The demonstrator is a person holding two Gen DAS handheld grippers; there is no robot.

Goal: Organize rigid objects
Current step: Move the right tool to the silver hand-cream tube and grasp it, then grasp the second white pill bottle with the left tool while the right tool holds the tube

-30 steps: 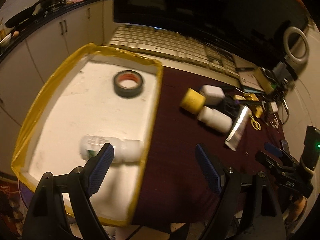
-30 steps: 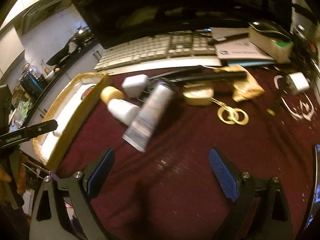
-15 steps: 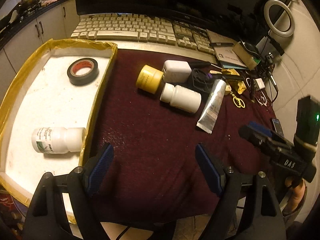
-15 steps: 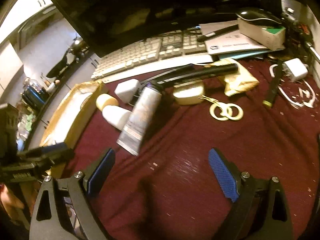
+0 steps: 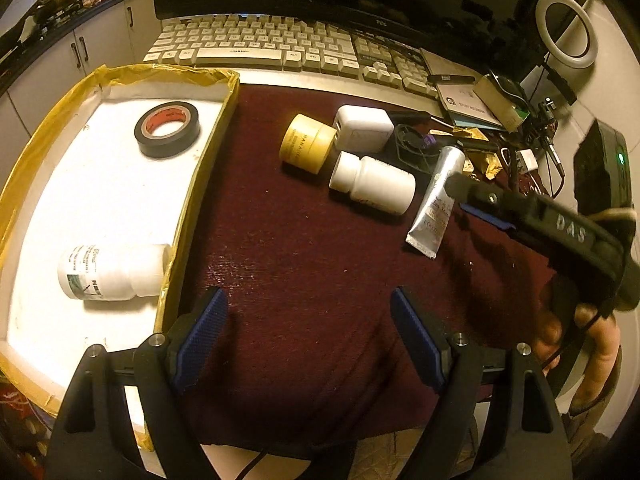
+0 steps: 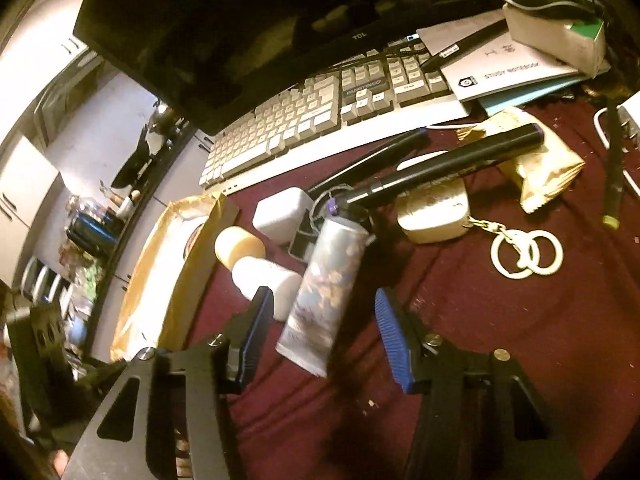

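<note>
A silver hand-cream tube (image 6: 324, 280) lies on the dark red cloth between the fingers of my right gripper (image 6: 324, 332). Its jaws are closing, and the pads stand clear of the tube's sides. In the left wrist view the right gripper (image 5: 466, 200) hangs over the tube (image 5: 434, 208). Left of the tube lie a white bottle (image 5: 374, 186), a yellow jar (image 5: 306, 144) and a white charger cube (image 5: 362, 128). The yellow-rimmed tray (image 5: 200, 168) holds a black tape roll (image 5: 167, 129) and another white bottle (image 5: 108, 272). My left gripper (image 5: 308, 336) hangs open over bare cloth, with nothing between its fingers.
A keyboard (image 5: 280, 44) and a dark monitor (image 6: 240, 32) line the back. Black markers (image 6: 448, 164), a tag with a key ring (image 6: 524, 254), a snack packet (image 6: 548, 168) and a notebook (image 6: 512, 72) crowd the right. A person's hand (image 5: 592, 360) holds the right gripper.
My right gripper moved forward to the tube and its jaws narrowed around it. The left gripper swung right from over the tray to the cloth, then held still.
</note>
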